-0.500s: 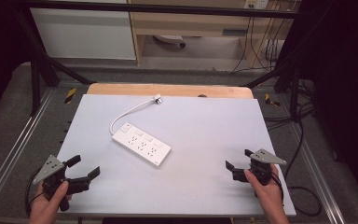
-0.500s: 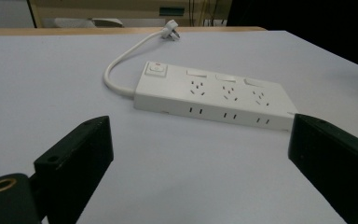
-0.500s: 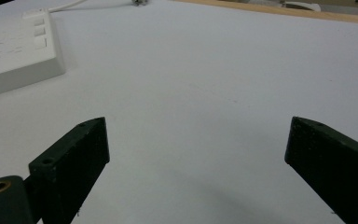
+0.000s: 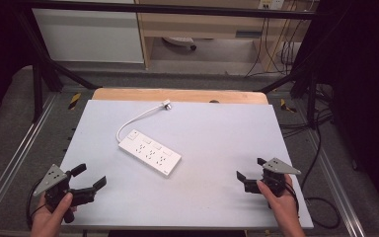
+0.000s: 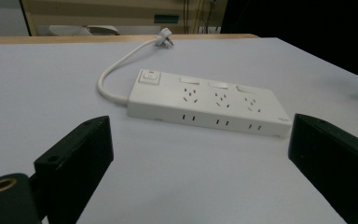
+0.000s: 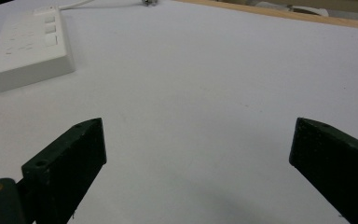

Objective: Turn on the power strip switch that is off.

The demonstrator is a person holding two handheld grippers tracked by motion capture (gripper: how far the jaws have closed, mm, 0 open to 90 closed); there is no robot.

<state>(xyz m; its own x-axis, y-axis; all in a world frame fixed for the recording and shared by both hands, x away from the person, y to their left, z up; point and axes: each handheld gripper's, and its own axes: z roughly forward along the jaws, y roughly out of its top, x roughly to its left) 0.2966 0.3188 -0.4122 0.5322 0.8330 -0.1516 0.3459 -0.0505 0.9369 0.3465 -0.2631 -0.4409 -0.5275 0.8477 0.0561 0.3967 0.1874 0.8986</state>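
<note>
A white table top (image 4: 217,148) is seen from the high view, with a wooden edge strip (image 4: 177,95) along its far side at 12 o'clock.

A white power strip (image 4: 149,152) is laid flat slightly toward 10 o'clock of the table's centre, its long axis running from 10 o'clock to 4 o'clock. Three rows of sockets and a switch at the 10 o'clock end are made out on its top face. A white cord (image 4: 137,118) is curved out of that end and carried toward 12 o'clock, ending in a plug (image 4: 166,104) lying near the wooden strip.

The left gripper (image 4: 90,179) is held by a hand (image 4: 52,217) at the 7 o'clock corner of the table. Its jaws are spread wide apart and nothing is held between them. In the left gripper view the power strip (image 5: 209,102) is framed between and beyond the two black jaws, well apart from them, with the cord (image 5: 116,70) looped off toward 11 o'clock.

The right gripper (image 4: 250,171) is held by a hand (image 4: 281,202) near the 4 o'clock edge, jaws pointed toward 9 o'clock. These jaws are likewise spread wide, with only bare table between them. In the right gripper view the socket end of the power strip (image 6: 28,46) is seen at 10 o'clock, well apart from the jaws.

A grey three-cornered plate is carried on top of each gripper. Dark cables (image 4: 321,148) are seen on the floor beyond the table's 3 o'clock side.
</note>
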